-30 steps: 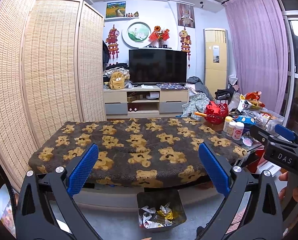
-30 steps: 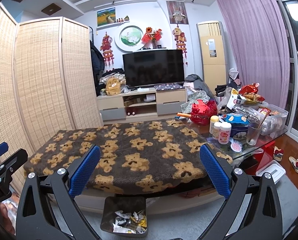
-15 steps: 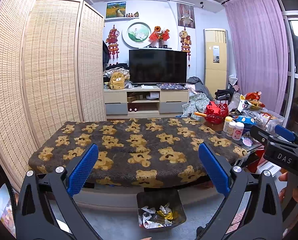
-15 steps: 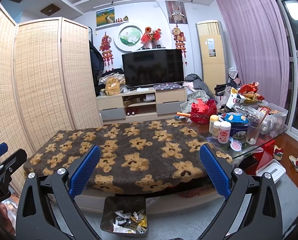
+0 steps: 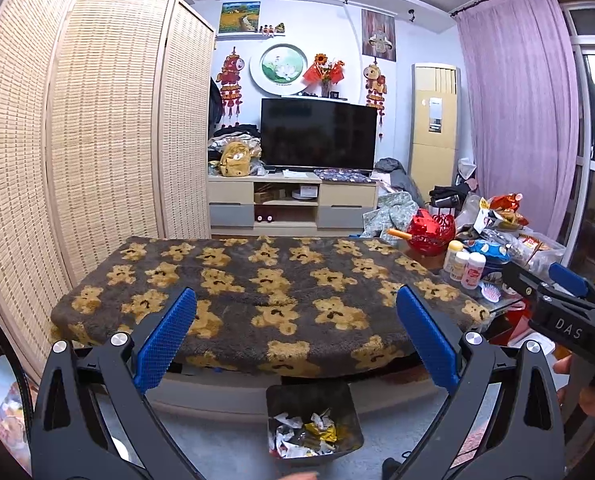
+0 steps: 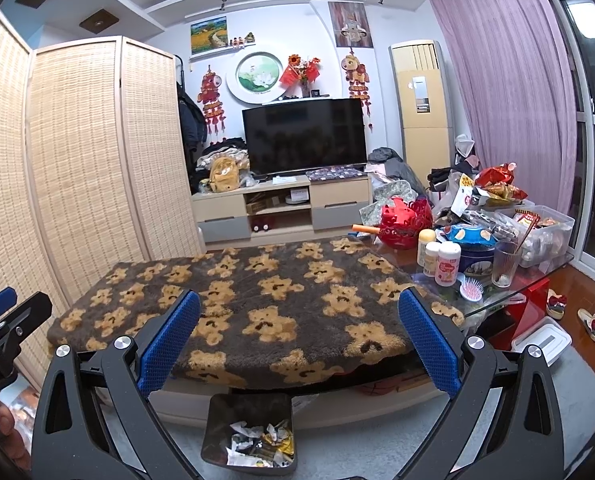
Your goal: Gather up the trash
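A dark trash bin stands on the floor below the table's near edge, holding crumpled white and gold wrappers. It also shows in the right wrist view with the wrappers inside. My left gripper is open and empty, held above and in front of the bin. My right gripper is open and empty too. The right gripper shows at the right edge of the left wrist view, and the left gripper shows at the left edge of the right wrist view.
A table covered by a dark bear-print blanket fills the middle. Its right end holds bottles, a glass, a pink brush, a red basket and snack bags. A bamboo screen stands at the left.
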